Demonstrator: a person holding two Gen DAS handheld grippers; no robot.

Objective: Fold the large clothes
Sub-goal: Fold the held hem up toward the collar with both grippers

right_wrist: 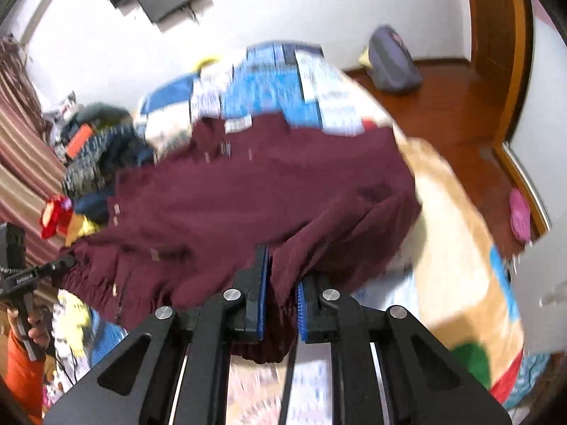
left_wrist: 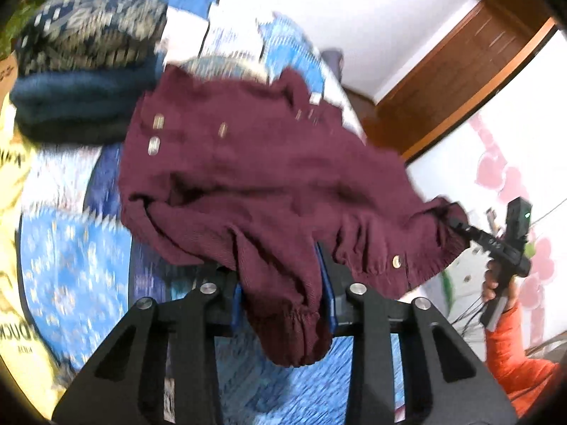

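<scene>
Both jaws — pinching maroon jacket (left_wrist: 248,177)

Maroon garment (left_wrist: 255,177) spans bed (left_wrist: 71,248) centre, blocks direct path ahead. Folded clothes stack (left_wrist: 85,71) at 10 o'clock in left wrist view, touching garment's far corner. Bare bedspread at 8 o'clock open. In right wrist view, bare bed at 4 o'clock free; backpack (right_wrist: 393,60) on floor at 1 o'clock, well apart.

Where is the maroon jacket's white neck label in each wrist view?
Left wrist: white neck label upper centre-right, at the far edge of the maroon jacket.
Right wrist: label upper centre-left, at the same far edge.
Shared landmark: blue patterned bedspread.
</scene>
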